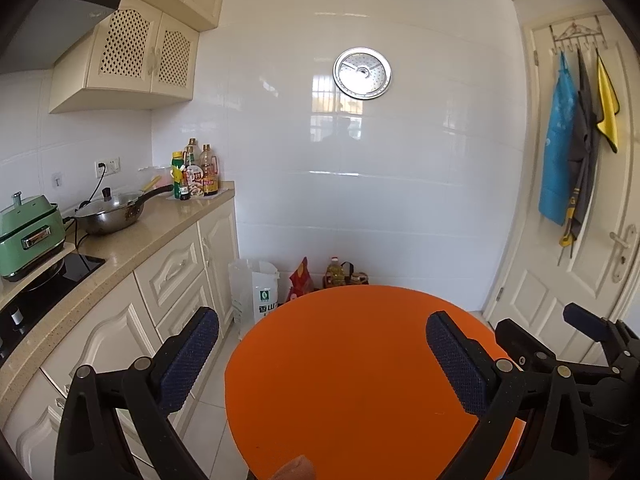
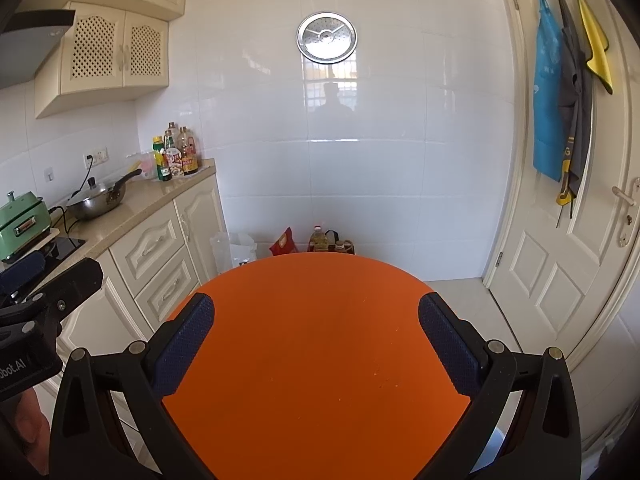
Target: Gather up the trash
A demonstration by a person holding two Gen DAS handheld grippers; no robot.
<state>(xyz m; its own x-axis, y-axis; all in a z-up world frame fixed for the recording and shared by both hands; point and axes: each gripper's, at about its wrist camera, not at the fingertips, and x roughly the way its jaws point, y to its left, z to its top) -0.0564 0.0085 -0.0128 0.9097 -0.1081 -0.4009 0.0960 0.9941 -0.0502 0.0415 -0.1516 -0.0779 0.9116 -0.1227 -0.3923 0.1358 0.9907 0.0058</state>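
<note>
Trash: a few tiny pale specks, too small to tell what they were.
Place: they lay on the flat top of the round orange table, a bit right of the middle.
Spread: loose, apart from each other.

— What is found before the grippers?
— A round table. Behind it, bags and bottles are set against the wall.
— And left?
— A counter, with a pan on it.
— Right?
— A door.
</note>
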